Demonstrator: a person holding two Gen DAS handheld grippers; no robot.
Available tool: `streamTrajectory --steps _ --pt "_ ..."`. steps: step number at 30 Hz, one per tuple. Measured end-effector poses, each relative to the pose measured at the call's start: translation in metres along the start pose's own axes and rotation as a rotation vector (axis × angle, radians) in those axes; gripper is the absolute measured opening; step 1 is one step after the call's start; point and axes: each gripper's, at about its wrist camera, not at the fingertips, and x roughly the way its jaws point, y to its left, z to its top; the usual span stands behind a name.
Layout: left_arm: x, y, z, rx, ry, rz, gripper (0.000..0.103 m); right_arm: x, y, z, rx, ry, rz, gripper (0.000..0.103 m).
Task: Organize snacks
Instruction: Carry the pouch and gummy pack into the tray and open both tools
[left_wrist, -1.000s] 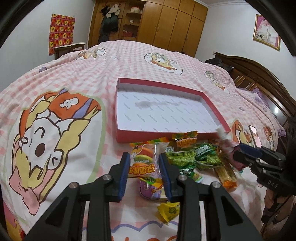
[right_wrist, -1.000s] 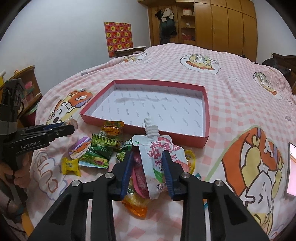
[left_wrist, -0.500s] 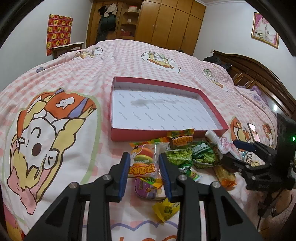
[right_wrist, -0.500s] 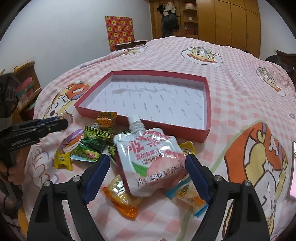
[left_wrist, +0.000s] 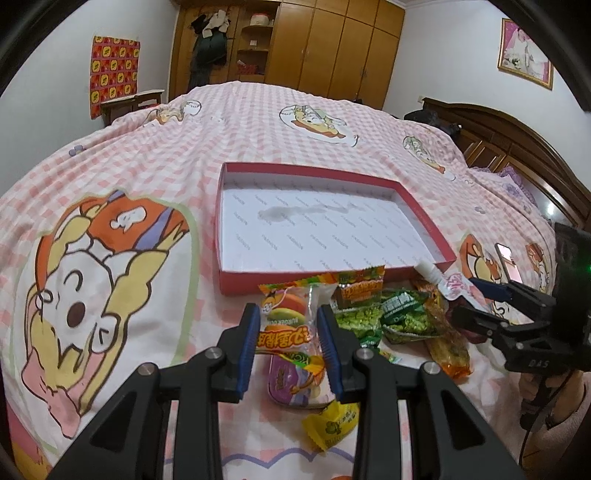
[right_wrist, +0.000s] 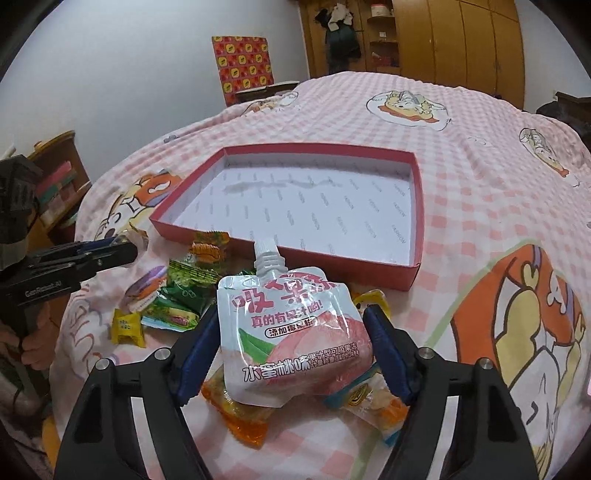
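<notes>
In the left wrist view, the left gripper (left_wrist: 286, 334) sits low in the middle of the frame. Its jaws are narrow and pinch the burger candy bag (left_wrist: 286, 314), so that bag is held. The red box (left_wrist: 424, 229) lies just past the bag, up and a little right in the frame, and it looks empty inside. The snack pile (left_wrist: 391, 317) lies to the right of the bag, close to the box's near wall.

In the right wrist view, the right gripper (right_wrist: 291, 345) is low in the middle. Its jaws are closing in from wide, with the peach jelly pouch (right_wrist: 291, 339) between them. The left pad looks like it touches the pouch's edge; the right pad looks a bit apart. The pouch stands long-ways up the frame, with its white spout (right_wrist: 267, 254) pointing at the box's near wall (right_wrist: 295, 258). It lies on top of other snacks.

I think the pouch goes into the box next. The right hand is the near one, and the box lies straight ahead of its jaws.
</notes>
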Motion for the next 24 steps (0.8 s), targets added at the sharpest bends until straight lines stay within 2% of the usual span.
streamTrajectory --steps 9,24 --pt "0.010 -0.004 0.024 0.035 0.005 0.020 0.034 -0.013 0.001 0.017 -0.006 -0.046 -0.008 0.078" --pt "0.052 -0.012 0.076 0.096 0.009 0.069 0.034 0.007 -0.011 0.058 -0.025 -0.039 -0.028 0.078"
